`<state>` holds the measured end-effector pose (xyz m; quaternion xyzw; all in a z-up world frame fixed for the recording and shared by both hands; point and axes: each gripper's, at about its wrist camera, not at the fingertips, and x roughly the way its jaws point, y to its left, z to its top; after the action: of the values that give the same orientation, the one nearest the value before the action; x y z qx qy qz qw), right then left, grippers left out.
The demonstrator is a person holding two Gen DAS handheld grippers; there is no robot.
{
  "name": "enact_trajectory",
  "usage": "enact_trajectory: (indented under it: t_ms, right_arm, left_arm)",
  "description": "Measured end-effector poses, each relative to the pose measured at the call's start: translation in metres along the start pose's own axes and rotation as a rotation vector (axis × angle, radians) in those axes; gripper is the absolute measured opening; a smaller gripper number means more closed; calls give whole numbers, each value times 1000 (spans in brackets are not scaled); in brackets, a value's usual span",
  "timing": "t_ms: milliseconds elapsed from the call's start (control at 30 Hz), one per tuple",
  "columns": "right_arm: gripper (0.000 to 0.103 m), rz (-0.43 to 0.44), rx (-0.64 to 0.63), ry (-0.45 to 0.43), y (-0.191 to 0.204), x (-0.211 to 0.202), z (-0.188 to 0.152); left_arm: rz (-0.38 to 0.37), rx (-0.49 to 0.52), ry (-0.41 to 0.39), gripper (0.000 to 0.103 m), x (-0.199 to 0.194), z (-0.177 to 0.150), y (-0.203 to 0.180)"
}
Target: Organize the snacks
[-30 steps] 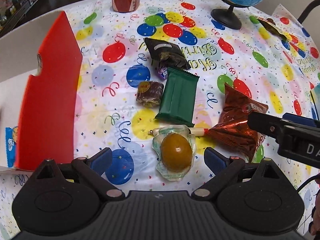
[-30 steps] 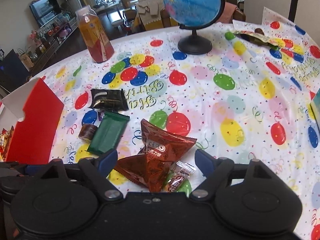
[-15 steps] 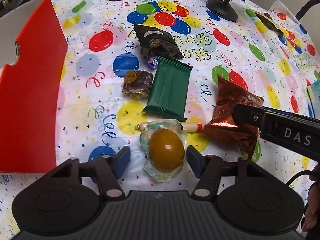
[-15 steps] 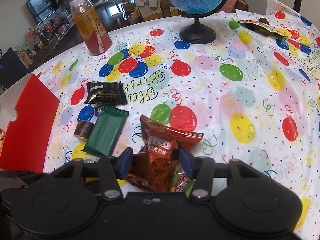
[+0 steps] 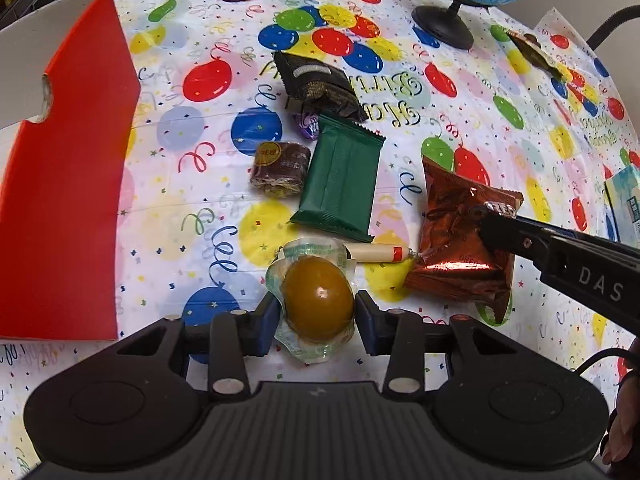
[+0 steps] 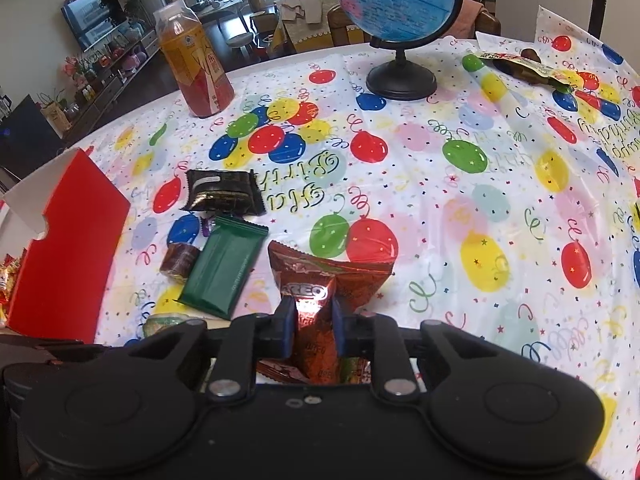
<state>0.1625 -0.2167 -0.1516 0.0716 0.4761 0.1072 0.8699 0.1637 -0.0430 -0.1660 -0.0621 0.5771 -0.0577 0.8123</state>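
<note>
My left gripper (image 5: 316, 320) is shut on a clear-wrapped brown egg snack (image 5: 318, 304) lying on the balloon tablecloth. My right gripper (image 6: 311, 324) is shut on a red-brown Oreo bag (image 6: 324, 280); the bag also shows in the left wrist view (image 5: 456, 236) with the right gripper's finger on it. A green bar (image 5: 340, 180), a small brown cake (image 5: 280, 168), a black packet (image 5: 316, 84), a purple candy (image 5: 307, 123) and a small sausage stick (image 5: 378, 253) lie near. A red and white box (image 5: 68, 184) stands open at the left.
A drink bottle (image 6: 194, 68) and a globe on a black stand (image 6: 400, 28) stand at the back of the table. A dark snack wrapper (image 6: 524, 66) lies at the far right. A blue box edge (image 5: 624, 204) shows at the right.
Both grippers were open one second ago. The left closed on the egg snack and the right closed on the Oreo bag, pinching it upward.
</note>
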Motion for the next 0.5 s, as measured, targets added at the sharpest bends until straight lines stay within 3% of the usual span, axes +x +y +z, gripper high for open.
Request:
enact_trajectory:
  t_ms: [500]
  right_arm:
    - [17,77,-49,-54,25,-61,-5]
  left_arm:
    - [-24,-24,-61,40,-61,-7,17]
